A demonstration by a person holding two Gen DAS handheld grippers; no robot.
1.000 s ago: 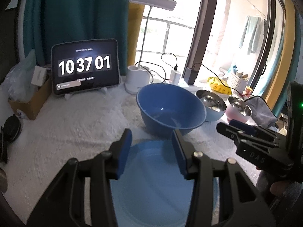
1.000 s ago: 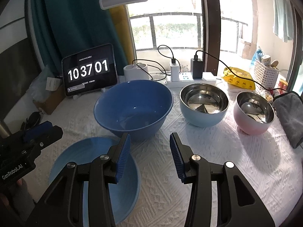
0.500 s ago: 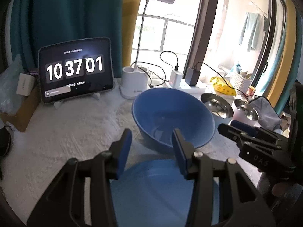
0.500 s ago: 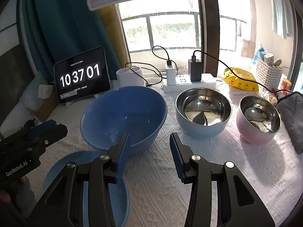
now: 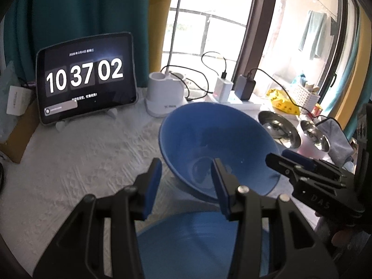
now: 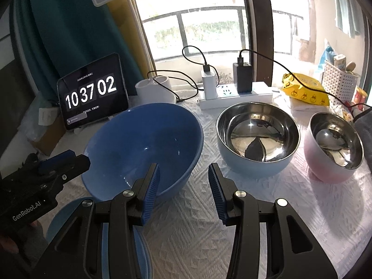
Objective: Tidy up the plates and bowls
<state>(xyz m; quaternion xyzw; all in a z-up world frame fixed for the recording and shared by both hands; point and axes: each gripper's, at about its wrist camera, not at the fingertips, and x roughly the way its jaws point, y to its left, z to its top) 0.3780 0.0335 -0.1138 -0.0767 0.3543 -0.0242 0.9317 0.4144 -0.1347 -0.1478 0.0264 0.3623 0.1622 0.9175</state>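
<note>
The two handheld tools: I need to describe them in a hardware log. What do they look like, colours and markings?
Both are matte black angular frames with silver bolts and two fingers lined with ribbed blue pads. The left tool carries white "GenRobot.AI" lettering on its side; the right tool shows faint "DAS" lettering. Each one's own view shows the same build: left tool, right tool. No cables or sleeves are visible.

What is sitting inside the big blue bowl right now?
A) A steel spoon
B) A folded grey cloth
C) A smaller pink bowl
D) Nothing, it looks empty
D: in the right wrist view the big blue bowl shows only its bare blue inside, and both grippers, left and right, are open and holding nothing.
</note>
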